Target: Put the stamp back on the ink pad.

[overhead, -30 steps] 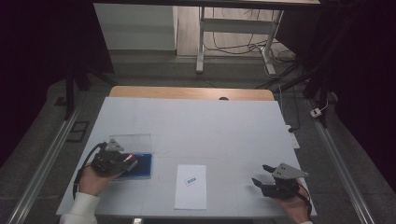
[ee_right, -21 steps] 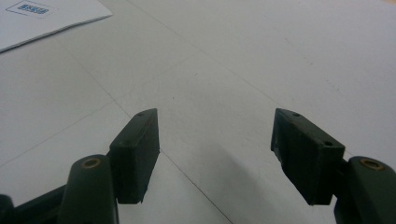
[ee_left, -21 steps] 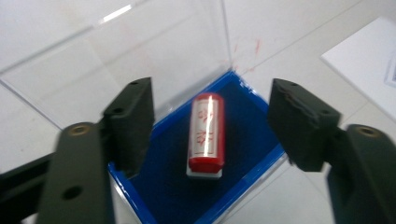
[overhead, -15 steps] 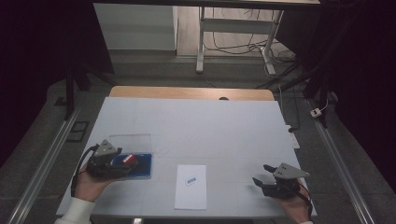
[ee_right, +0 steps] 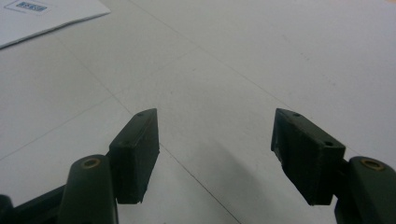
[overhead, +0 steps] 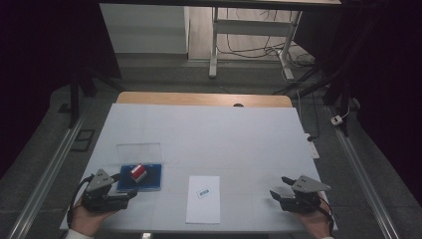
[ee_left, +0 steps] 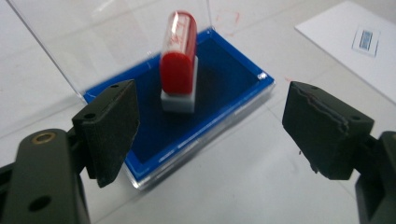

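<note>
One red stamp (ee_left: pixel 178 65) stands tilted on the blue ink pad (ee_left: pixel 219 88), just ahead of the left tool (ee_left: pixel 210 126), whose jaws have just been opening and grip nothing. Leaning like that, it could topple. Earlier this tool covered the ink pad; now it sits nearer the desk's (overhead: pixel 239 134) edge. The right tool (ee_right: pixel 215 149) gapes empty.

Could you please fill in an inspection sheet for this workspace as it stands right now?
Surface: white table, faint red ink marks near the pad.
Job's things: red stamp stands upright on the blue ink pad, clear lid raised behind; white paper with a barcode label lies flat.
Clutter: nothing seen.
Grippers: left gripper open, jaws just opened, off the stamp; right gripper open, holding nothing.
Cables: wires on the floor beyond the table.
Surroundings: dark room, metal frame legs.
</note>
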A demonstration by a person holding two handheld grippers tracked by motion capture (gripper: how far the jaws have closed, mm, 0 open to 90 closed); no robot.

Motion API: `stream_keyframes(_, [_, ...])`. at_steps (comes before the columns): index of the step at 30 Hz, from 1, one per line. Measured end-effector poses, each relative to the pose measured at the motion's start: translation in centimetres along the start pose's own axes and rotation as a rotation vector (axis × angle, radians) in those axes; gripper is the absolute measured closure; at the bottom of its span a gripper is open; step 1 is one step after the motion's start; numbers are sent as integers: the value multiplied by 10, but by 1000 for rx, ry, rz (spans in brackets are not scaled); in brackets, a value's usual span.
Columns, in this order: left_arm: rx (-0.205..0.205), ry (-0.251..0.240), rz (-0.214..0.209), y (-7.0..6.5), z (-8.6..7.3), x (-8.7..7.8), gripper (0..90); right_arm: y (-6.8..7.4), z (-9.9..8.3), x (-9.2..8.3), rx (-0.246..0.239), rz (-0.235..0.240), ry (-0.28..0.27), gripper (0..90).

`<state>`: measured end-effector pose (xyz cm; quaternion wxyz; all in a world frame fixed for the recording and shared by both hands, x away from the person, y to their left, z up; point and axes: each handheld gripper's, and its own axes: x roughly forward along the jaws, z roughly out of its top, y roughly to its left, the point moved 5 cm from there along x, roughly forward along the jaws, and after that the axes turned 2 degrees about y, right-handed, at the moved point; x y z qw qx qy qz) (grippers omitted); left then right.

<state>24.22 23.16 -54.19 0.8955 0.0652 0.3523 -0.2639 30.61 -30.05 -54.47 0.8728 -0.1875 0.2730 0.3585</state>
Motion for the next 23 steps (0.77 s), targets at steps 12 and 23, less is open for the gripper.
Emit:
stream_keyframes(12, [15,19,6,-2,-2,5,190,-1,1,-3,14,-4,-19,318])
stream_keyframes(23, [17,31,2,-3,-4,8,190,-2,2,-4,8,-4,-25,317])
